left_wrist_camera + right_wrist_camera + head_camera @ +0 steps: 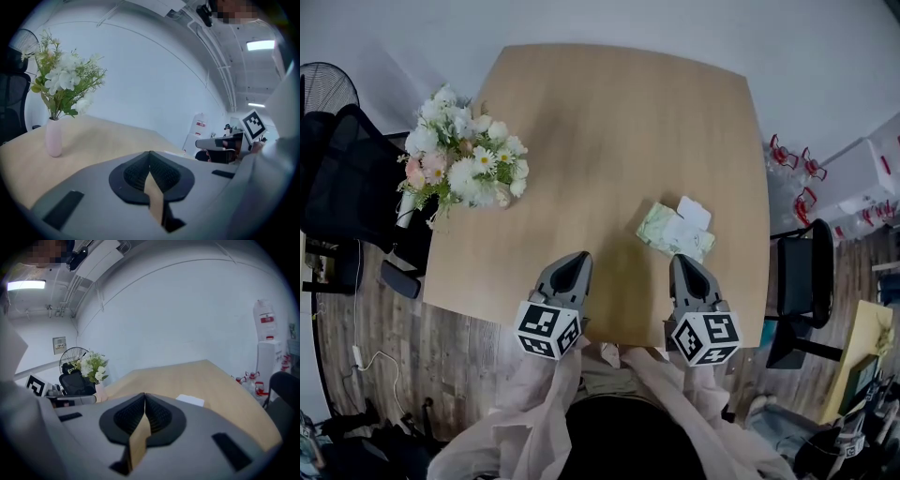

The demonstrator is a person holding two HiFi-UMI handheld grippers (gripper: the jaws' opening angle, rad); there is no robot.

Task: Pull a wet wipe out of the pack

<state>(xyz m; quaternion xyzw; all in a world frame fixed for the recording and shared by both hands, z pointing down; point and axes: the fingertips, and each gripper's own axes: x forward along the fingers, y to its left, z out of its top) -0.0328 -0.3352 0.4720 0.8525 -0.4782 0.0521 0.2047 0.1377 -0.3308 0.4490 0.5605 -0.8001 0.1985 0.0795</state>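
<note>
The wet wipe pack [673, 232] is pale green and lies flat on the wooden table [609, 122], right of centre, with its white lid flap [695, 212] lifted open. In the right gripper view only the white flap [190, 400] shows over the gripper's body. My right gripper [682, 259] hovers near the table's front edge, just short of the pack, jaws shut and empty [144, 397]. To its left, my left gripper [578, 256] is also over the front edge, with its jaws shut on nothing [150, 155]. Neither gripper touches the pack.
A pink vase of white and pink flowers [464, 161] stands at the table's left edge. A black office chair [352, 178] and a fan [323, 86] are left of the table. A dark chair [806, 272] and crates with bottles [848, 183] are to the right.
</note>
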